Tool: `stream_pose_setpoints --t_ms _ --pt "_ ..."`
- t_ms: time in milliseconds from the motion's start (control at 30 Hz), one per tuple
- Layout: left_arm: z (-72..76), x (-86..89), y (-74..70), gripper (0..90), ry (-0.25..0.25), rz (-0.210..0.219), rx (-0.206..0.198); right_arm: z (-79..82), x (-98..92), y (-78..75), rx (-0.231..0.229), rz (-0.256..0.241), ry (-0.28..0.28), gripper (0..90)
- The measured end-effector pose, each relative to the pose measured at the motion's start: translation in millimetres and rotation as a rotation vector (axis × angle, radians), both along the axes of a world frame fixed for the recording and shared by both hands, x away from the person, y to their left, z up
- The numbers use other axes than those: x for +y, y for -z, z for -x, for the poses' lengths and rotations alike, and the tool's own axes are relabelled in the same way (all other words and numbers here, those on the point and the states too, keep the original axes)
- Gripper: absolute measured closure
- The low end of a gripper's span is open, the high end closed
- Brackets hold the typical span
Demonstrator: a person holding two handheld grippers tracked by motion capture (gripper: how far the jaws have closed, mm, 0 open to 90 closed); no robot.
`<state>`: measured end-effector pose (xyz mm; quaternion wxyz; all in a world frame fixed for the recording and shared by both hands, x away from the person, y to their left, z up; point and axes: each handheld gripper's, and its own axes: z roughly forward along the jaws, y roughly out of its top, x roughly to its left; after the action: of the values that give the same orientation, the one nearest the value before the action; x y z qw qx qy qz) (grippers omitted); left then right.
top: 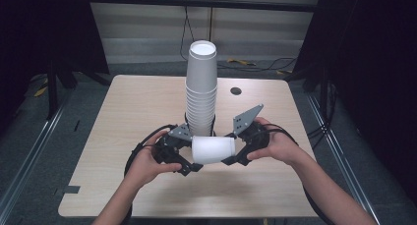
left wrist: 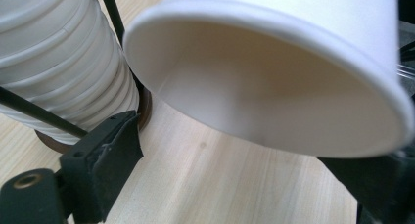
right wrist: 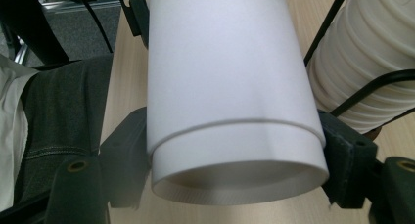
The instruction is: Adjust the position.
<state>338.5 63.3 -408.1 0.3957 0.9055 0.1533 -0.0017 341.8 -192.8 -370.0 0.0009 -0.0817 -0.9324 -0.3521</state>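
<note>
A white paper cup [top: 213,150] lies on its side in the air, between the left gripper [top: 189,163] and the right gripper [top: 235,157], just in front of the tall stack of white paper cups [top: 201,87] on the light wooden table [top: 123,117]. Its long way runs left to right. The right gripper squeezes its bottom end. The left gripper view looks into its open mouth [left wrist: 264,82]; I cannot tell if those jaws grip it.

Light wood-grain table [top: 123,136] with a round dark hole [top: 236,91] near its far edge. Grey floor [top: 29,136]; metal rails [top: 27,158] flank the table. Black curtains [top: 378,63] either side. Pale panelled rear wall [top: 142,26], cables [top: 275,65] apparently trailing below.
</note>
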Motion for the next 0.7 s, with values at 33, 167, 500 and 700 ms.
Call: stream_pose_setpoints --t_ms 33,167,500,700 --pt "-0.2 -0.2 -0.1 7.9 0.008 -0.005 -0.002 0.1 0.3 0.3 -0.002 -0.002 -0.004 24.8" --pt "-0.2 -1.9 -1.2 5.9 0.018 -0.004 -0.015 0.6 0.4 1.0 0.001 0.000 -0.013 24.9" --pt "-1.1 -2.9 -4.4 4.0 0.056 -0.003 -0.048 0.1 0.6 -1.1 0.001 0.001 -0.029 25.0" --pt "-1.7 -1.8 -3.6 5.5 0.059 0.005 -0.053 -2.0 1.1 0.6 0.005 -0.005 -0.032 25.0"
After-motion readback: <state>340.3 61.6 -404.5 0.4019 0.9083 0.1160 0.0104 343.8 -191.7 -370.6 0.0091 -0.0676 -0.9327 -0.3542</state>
